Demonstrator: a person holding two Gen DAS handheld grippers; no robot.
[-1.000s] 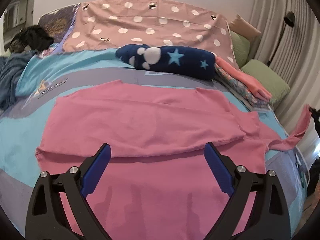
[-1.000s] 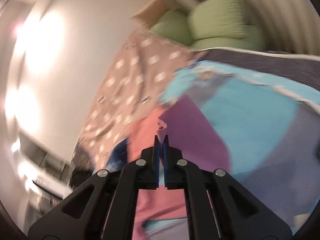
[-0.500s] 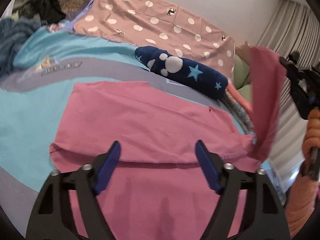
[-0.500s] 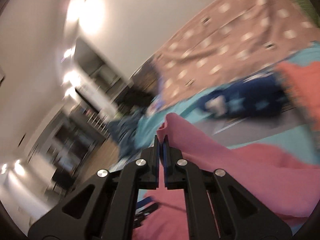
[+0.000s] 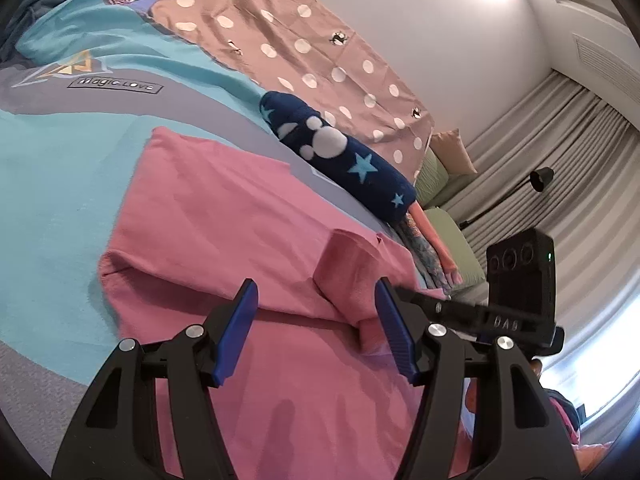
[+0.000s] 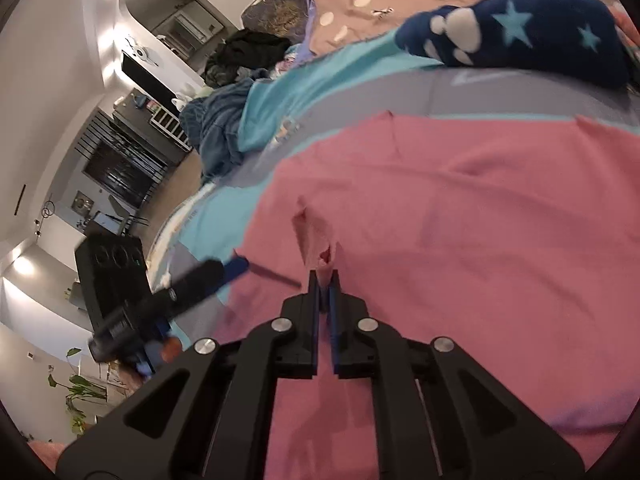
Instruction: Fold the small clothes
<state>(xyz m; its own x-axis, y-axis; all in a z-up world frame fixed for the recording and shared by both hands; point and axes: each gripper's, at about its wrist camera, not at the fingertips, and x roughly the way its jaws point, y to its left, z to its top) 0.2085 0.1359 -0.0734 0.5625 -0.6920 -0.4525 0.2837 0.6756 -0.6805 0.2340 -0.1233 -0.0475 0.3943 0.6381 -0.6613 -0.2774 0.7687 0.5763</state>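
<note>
1. A bed (image 5: 60, 168) is covered by a turquoise and grey duvet printed with the words "Magic Love".
2. A brown sheet with white dots (image 5: 288, 44) is spread at the far end of the bed, towards the wall.
3. A pink shirt (image 5: 224, 216) is laid flat on the duvet, its near part folded over itself, so that a crease is formed across the cloth.
4. A navy rolled blanket with stars and paw prints (image 5: 340, 156) is placed just beyond the shirt, beside the dotted sheet.
5. A pink sleeve (image 5: 348, 276) is seen draped back onto the body of the shirt, and its end is pinched in the right gripper (image 6: 325, 280), whose jaws are nearly closed on the cloth.
6. The left gripper (image 5: 316, 328) is held over the crease with its blue pads (image 5: 236, 332) spread wide, and nothing is held between them.
7. Green cushions (image 5: 452, 236) are seen past the foot of the blanket, near the grey curtains (image 5: 560, 184).
</note>
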